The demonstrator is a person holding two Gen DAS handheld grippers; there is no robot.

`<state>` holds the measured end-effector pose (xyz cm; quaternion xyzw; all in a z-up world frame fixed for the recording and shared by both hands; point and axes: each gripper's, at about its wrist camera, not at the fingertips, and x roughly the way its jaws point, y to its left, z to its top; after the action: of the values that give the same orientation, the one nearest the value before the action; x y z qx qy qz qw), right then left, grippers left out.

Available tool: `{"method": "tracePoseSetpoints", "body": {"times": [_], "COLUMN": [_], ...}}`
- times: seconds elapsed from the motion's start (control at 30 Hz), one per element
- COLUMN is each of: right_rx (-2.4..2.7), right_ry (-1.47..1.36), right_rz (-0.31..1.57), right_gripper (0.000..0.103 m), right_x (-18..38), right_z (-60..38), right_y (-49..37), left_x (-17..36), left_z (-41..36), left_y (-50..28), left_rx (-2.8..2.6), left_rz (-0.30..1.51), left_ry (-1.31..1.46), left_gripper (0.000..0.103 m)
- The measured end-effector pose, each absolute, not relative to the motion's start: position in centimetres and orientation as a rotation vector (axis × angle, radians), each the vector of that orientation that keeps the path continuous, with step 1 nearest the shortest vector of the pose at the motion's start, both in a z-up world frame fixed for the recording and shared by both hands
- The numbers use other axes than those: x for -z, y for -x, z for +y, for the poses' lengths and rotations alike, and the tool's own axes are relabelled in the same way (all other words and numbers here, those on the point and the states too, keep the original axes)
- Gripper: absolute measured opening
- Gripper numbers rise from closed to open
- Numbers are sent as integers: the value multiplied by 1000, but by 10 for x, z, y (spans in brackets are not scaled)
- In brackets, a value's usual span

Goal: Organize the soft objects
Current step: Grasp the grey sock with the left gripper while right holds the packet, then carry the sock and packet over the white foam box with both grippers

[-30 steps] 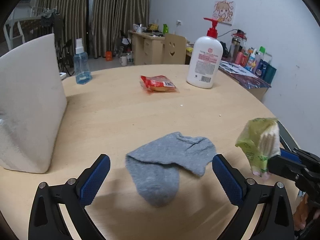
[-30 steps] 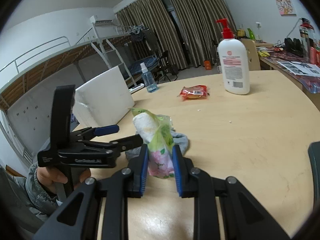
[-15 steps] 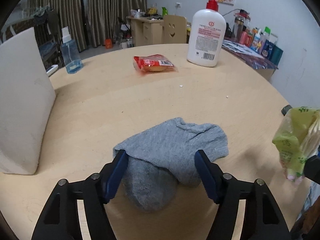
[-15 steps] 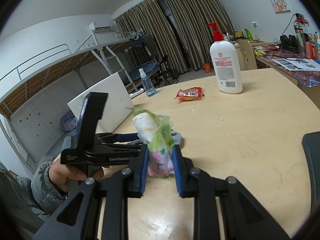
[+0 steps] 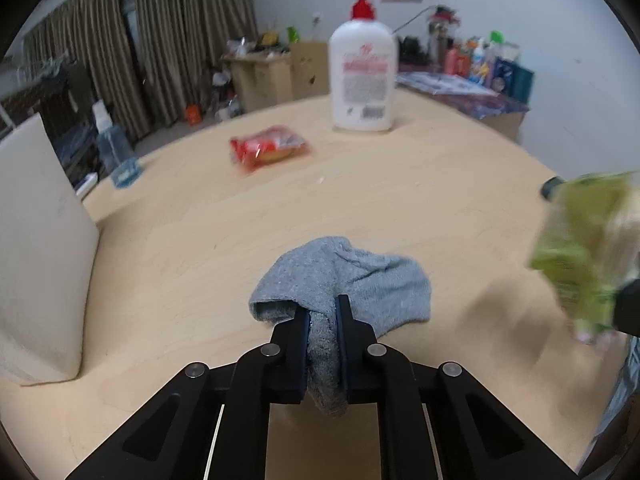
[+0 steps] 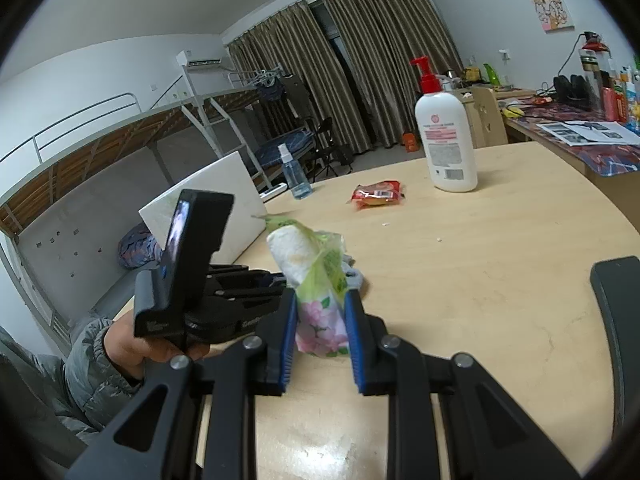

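The left gripper (image 5: 323, 322) has its jaws pinched on the near end of a grey sock (image 5: 348, 276), the rest of which lies bunched on the round wooden table (image 5: 360, 200). The right gripper (image 6: 320, 320) holds a tissue pack (image 6: 316, 280) in green floral wrapping upright between its jaws, above the table's near edge. Farther back stand a lotion pump bottle (image 6: 446, 140), a red snack packet (image 6: 378, 194), a small spray bottle (image 6: 294, 178) and a white foam block (image 5: 36, 256).
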<state>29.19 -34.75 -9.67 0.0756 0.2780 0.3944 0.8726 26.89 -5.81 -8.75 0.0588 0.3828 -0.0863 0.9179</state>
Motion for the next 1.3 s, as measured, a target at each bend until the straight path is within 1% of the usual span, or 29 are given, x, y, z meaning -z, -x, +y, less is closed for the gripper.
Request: {"method": "tracePoseSetpoints", "body": {"times": [0.1, 0.3, 0.7, 1.0, 1.3], "right_rx": [-809, -789, -807, -832, -867], "right_ry": [-165, -171, -122, -82, -67], "right_rz": [574, 555, 470, 398, 332], "right_gripper": [28, 28, 28, 28, 28], "right_x": [96, 90, 61, 38, 21], "right_z": [-350, -352, -333, -317, -298], "right_y": [-290, -282, -240, -203, -175], "left_x": [74, 51, 7, -13, -27], "left_z": [-61, -54, -25, 3, 27], "left_y": [-257, -230, -154, -93, -47], "left_rx": [176, 195, 170, 122, 40], "left_rz": [724, 658, 500, 406, 339], "left_ry": [-138, -121, -99, -68, -47], "left_gripper": [12, 12, 12, 12, 12]}}
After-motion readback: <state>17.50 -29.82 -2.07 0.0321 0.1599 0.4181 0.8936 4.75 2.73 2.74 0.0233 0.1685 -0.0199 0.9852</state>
